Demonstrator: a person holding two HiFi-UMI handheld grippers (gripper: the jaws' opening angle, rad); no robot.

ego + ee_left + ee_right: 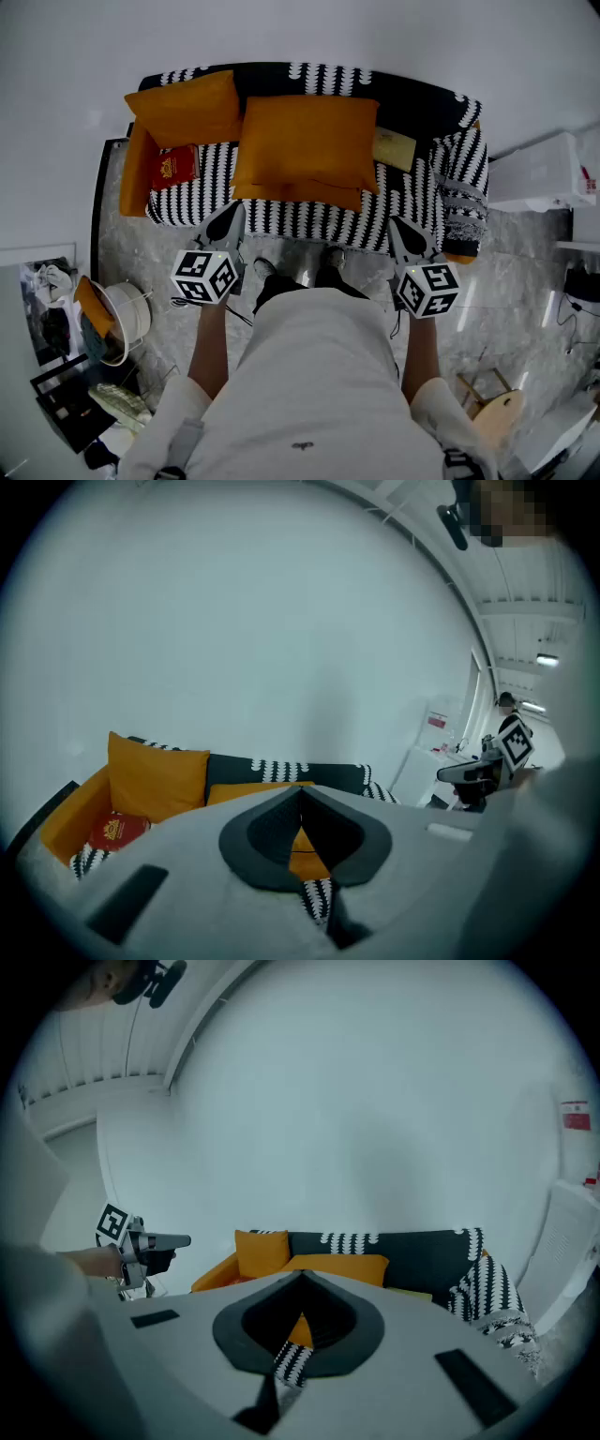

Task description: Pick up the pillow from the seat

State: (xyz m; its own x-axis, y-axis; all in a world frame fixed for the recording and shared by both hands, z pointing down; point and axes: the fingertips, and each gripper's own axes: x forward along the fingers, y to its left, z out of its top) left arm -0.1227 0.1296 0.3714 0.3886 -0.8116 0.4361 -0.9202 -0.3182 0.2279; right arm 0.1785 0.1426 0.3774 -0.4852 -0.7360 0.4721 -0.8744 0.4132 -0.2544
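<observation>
– Pale wall (394, 33) and grey marbled floor (511, 281) frame a sofa (309, 217) covered in black-and-white patterned cloth. Where do we find the pillow?
– We see a large orange pillow (305, 141) lying flat at the middle of the seat, reaching toward its front edge. A second orange edge shows beneath its front; we cannot tell if that is another cushion.
– What else rests on the sofa?
– A smaller orange cushion (183, 108) leans in the back left corner. A red item with a gold emblem (173, 167) lies near the left arm, and a pale yellow cushion (394, 148) sits toward the right end.
– And our grippers?
– Our left gripper (232, 216) and right gripper (398, 232) hover just off the seat's front edge, each with its fingers pressed together on nothing.
– How do we expect the pillow to handle?
– Light, plump and soft, we judge, with a smooth woven cover and rounded corners. It will squash under the pads, so we would pinch a deep fold at each near corner, one gripper per side.
</observation>
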